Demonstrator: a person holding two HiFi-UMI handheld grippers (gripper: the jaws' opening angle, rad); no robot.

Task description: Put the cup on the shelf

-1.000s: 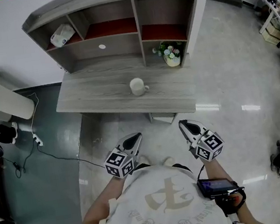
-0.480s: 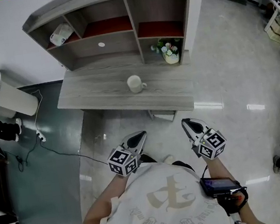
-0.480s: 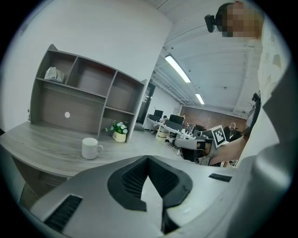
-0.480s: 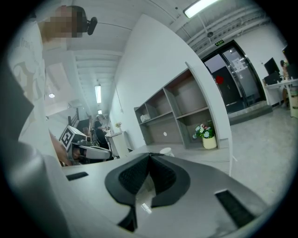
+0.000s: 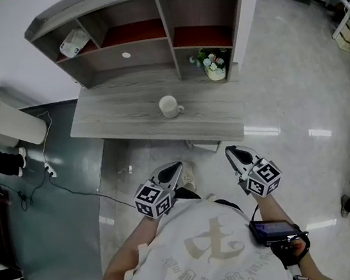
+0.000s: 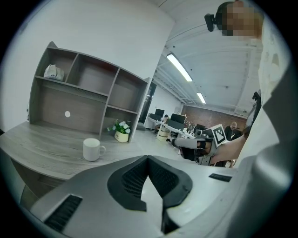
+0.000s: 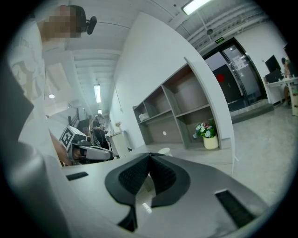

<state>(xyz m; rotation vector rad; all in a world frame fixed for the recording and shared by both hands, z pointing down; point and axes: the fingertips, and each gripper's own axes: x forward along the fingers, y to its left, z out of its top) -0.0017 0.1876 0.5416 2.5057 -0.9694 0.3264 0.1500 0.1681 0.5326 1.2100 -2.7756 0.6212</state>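
Observation:
A white cup (image 5: 169,106) (image 6: 93,149) with its handle to the right stands upright on the grey wooden desk (image 5: 126,120), below the grey shelf unit (image 5: 144,23) (image 6: 84,93). Only the cup's rim (image 7: 163,151) shows in the right gripper view. My left gripper (image 5: 174,169) (image 6: 148,160) and right gripper (image 5: 234,154) (image 7: 149,157) hang side by side over the floor, well short of the desk's front edge. Both are shut, tips touching, with nothing between them.
A small pot of flowers (image 5: 214,67) (image 6: 122,131) sits in the shelf's lower right bay, and a pale bundle (image 5: 73,43) lies in the upper left one. A white bin (image 5: 3,122) stands left of the desk, with a cable (image 5: 58,186) across the floor.
The view has shifted slightly; both grippers stay shut at about the same spot before the person's body. The cup has not moved on the desk.

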